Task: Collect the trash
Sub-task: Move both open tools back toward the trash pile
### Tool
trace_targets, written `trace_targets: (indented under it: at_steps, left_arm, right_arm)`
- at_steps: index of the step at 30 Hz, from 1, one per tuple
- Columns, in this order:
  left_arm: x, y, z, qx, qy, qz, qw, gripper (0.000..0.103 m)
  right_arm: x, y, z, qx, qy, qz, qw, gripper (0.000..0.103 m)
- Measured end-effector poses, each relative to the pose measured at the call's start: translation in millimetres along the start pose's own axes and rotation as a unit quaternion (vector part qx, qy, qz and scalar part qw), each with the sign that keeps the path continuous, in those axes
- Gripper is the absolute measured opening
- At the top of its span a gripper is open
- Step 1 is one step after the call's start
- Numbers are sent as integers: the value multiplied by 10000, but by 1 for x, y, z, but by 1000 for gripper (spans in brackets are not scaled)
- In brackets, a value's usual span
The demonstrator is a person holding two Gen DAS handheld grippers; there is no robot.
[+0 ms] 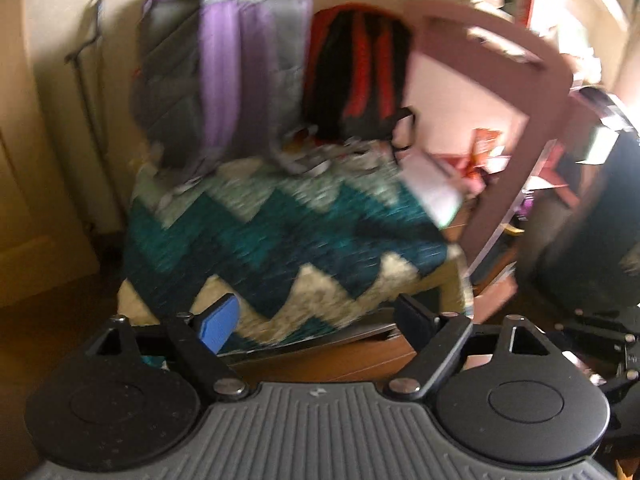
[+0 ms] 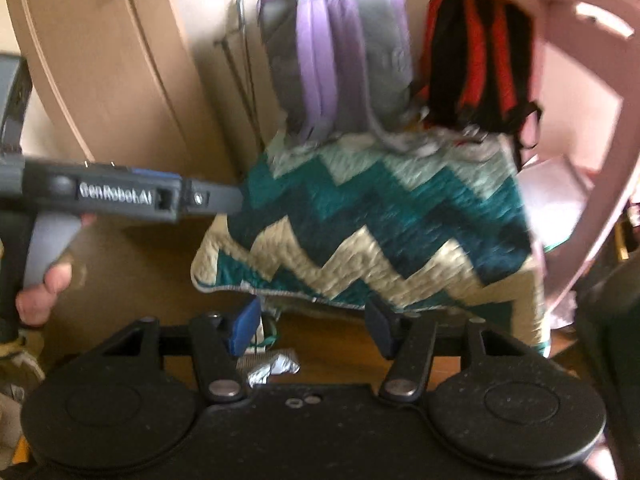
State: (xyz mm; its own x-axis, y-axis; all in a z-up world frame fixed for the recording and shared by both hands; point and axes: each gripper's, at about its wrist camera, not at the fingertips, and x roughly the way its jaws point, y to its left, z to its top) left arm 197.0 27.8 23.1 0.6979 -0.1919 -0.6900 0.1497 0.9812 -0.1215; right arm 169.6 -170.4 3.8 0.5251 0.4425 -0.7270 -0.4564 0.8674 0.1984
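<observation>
Left gripper [image 1: 318, 316] and right gripper [image 2: 316, 326]: jaws of both stand apart with nothing between the pads. Crumpled silver wrapper [image 2: 274, 370], the trash: lies on the wooden floor [image 2: 140, 280] just below and between the right gripper's fingers, near its blue pad. Ahead of both grippers: a zigzag teal-and-cream quilt [image 2: 380, 224] draped over a low piece of furniture, blocking the way forward. Beyond the quilt: purple-and-grey backpack [image 2: 336, 52] and red-and-black backpack [image 2: 480, 56] against the wall. Right of the quilt: pink wooden frame [image 2: 580, 120]. Left of the right gripper: a hand [image 2: 44, 288] holding the left gripper's handle.
</observation>
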Motion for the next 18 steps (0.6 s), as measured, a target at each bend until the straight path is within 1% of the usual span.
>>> trace_targets:
  at_steps: [1,3,6,11,14,18]
  left_arm:
    - [8,9,-4,-33,-24,83,10000,93]
    - [28,30,-15,-96,-83,227,9997,101]
    - [66,59,-29,-74,28,332,9994,101]
    - [131,104,-58,14,460,531,9975,101]
    - [165,126,-78,89,700,573,9959,101]
    - [214,153,-112,124,1139,619,9915,101]
  right_arm:
    - [15,2,-4,-18,69,6,10000,57]
    - [46,2,-11,36,247,35,9997,57]
    - [97,1,-26,185,544,57,9983,58]
    - [182,-6,-57,522,1197,-17,9914,58]
    - [231,-13,-75,739,1528,-92,9854,58]
    - [285,-24,-95,1029,1901,-116,9763,58]
